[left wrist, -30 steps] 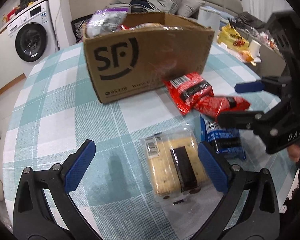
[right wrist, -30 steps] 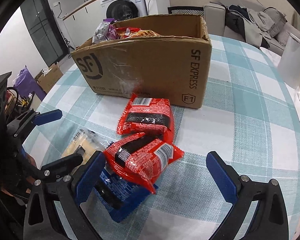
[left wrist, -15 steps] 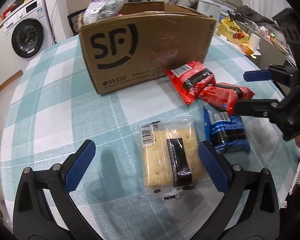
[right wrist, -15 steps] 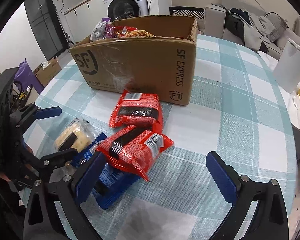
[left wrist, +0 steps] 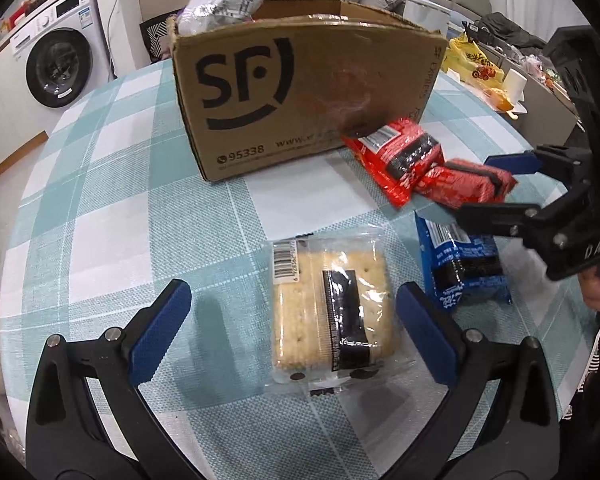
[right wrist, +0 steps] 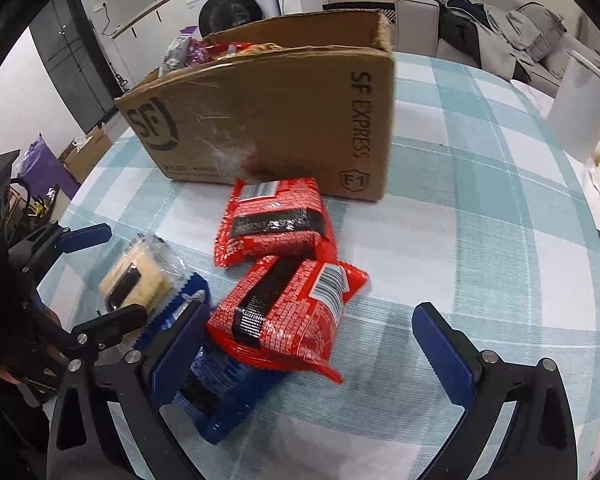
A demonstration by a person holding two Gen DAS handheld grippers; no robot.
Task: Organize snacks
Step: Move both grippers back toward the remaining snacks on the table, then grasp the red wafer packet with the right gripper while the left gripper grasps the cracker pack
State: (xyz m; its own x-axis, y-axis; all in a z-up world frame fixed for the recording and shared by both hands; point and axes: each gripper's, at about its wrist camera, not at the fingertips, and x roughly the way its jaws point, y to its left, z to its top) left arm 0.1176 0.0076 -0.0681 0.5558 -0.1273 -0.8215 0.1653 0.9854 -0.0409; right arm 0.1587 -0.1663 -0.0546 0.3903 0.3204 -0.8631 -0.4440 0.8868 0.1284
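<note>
Blue packet (right wrist: 220, 380) half under red packet (right wrist: 288, 316), box contents (right wrist: 220, 50) mostly hidden

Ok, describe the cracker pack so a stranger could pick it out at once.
Start at the big SF Express cardboard box on the teal-checked tablecloth. In front of it lie four loose snacks: two red packets, a blue packet and the cracker pack beside the blue one. It is the only clear wrapper, showing pale square crackers under a black band, and lies between the fingers of the open left gripper.
</note>
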